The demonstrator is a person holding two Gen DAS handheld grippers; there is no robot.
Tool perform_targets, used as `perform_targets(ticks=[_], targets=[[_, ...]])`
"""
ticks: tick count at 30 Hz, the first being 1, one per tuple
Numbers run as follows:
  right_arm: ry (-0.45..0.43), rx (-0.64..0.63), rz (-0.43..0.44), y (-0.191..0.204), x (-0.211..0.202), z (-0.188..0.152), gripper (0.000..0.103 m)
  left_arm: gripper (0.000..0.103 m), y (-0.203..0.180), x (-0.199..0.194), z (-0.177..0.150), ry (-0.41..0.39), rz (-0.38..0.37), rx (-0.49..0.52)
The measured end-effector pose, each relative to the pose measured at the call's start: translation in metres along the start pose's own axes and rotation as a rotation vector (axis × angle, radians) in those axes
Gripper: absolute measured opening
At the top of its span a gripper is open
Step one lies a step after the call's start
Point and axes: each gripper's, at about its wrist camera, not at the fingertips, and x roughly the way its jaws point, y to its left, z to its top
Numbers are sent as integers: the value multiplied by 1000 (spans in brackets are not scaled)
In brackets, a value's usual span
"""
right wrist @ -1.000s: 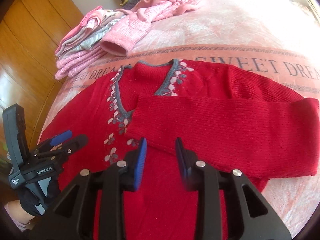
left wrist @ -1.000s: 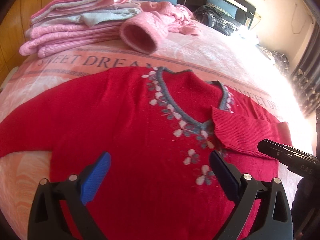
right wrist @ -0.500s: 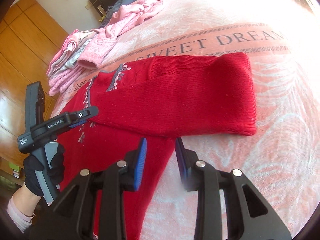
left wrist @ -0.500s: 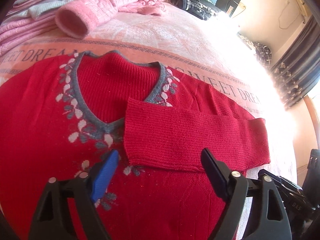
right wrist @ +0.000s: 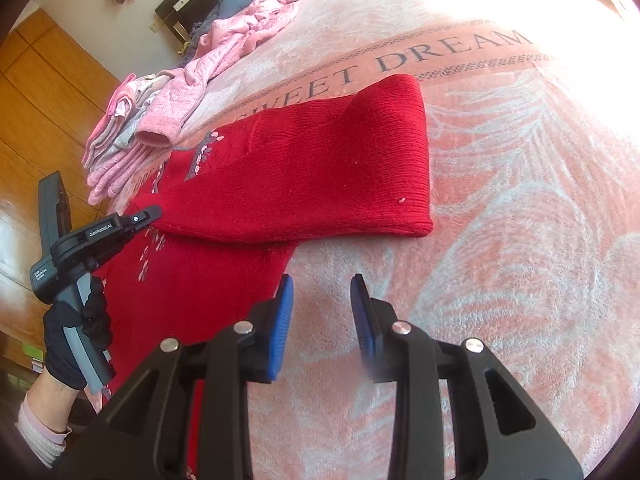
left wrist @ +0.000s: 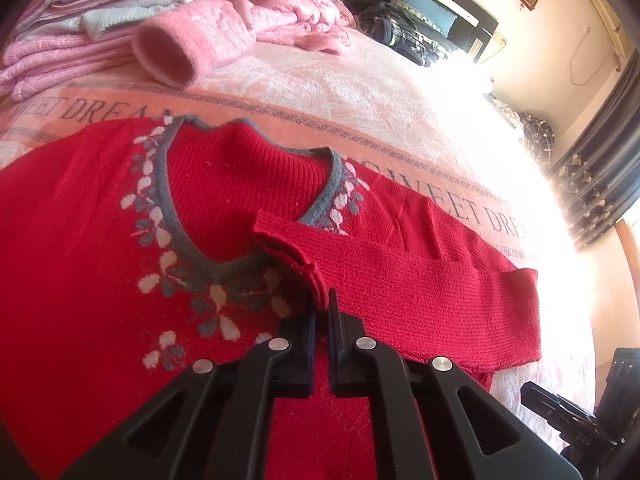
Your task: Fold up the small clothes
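A red sweater point(left wrist: 100, 248) with a grey V-neck and white flowers lies flat, front up, on the pink blanket point(left wrist: 320, 88). One sleeve point(left wrist: 420, 280) is folded across the chest. My left gripper point(left wrist: 322, 312) is shut on that sleeve's cuff, which is slightly lifted and puckered at the fingertips. From the right wrist view, the sleeve point(right wrist: 320, 168) lies over the body, and the left gripper point(right wrist: 150, 213) touches its cuff end, held by a gloved hand point(right wrist: 76, 344). My right gripper point(right wrist: 322, 312) is open over the blanket, just beside the sweater's side edge, holding nothing.
A stack of folded pink and grey clothes point(left wrist: 68, 52) and a loose pink sweater point(left wrist: 208, 36) lie at the far side of the bed. Pillows point(left wrist: 424, 4) and dark clothes sit by the headboard. A wooden wardrobe point(right wrist: 40, 92) stands left; curtains point(left wrist: 600, 184) hang right.
My left gripper moved onto the folded sleeve's cuff and shut on it. My right gripper swung off the sweater and now hangs over the blanket beside it.
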Motion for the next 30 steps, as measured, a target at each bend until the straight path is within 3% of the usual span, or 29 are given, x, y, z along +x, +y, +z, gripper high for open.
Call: perform_targets(ticks=[7,11,18,25,27,30], targets=[[-9,3,34,17,2,8,30,4,42,-59,25,-145,52,1],[-23,-11,51,37,9,19,30,4,86,-76,37,-174,95,-29],[-17,1,85,67,36,40,30,4,141,-67,36,-135,149,-66],[35,55,6,58,69,45,28,5,162,-37,17,-49,181,-38],[46,65,17,53,75,39,28,9,169,-28,9,-5,188,-58],[46,37,2,56,73,36,28,17,178,-32,9,-2,190,-77]])
